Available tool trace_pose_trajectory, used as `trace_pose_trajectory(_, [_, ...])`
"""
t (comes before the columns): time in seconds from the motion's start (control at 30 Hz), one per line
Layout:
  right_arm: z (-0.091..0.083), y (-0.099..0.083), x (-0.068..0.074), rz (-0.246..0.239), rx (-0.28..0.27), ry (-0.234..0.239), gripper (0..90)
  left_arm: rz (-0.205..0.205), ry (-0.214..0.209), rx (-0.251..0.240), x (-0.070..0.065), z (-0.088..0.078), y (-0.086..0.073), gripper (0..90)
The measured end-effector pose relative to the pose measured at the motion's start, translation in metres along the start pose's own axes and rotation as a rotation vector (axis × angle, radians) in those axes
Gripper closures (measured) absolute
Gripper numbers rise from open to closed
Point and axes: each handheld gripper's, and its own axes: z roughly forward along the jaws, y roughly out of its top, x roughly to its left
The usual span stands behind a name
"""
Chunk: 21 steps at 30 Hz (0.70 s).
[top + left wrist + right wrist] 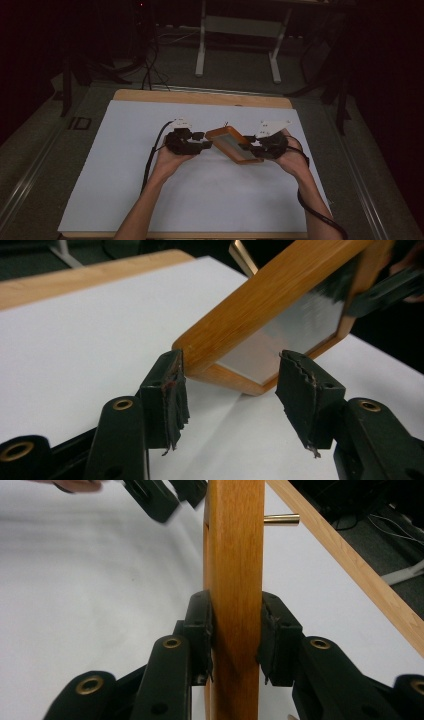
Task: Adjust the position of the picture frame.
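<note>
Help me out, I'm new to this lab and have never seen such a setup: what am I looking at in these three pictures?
A person sits at a table covered by a white sheet and holds a hand-operated grasping tool in each hand. The high view looks down from above. The other two pictures come from cameras riding on each tool, looking along its black jaws. The right tool clamps the edge of a wooden-framed panel with a silvery face, lifted at a tilt. The left tool stands open at the panel's near corner, one pad close against the wood, not gripping.
</note>
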Motion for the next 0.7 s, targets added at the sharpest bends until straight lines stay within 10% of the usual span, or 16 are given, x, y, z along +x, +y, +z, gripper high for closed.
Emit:
trace_pose_trajectory(0.17, [-0.005,-0.003,0.0,-0.006,0.005,0.007,69.3,-0.055,-0.036,-0.014,0.01,0.018,-0.008,43.8])
trace_pose_trajectory(0.7, [-0.019,-0.02,-0.011,0.051,0.018,-0.011,68.8,0.059,-0.089,0.006,-0.005,0.055,0.005,47.0])
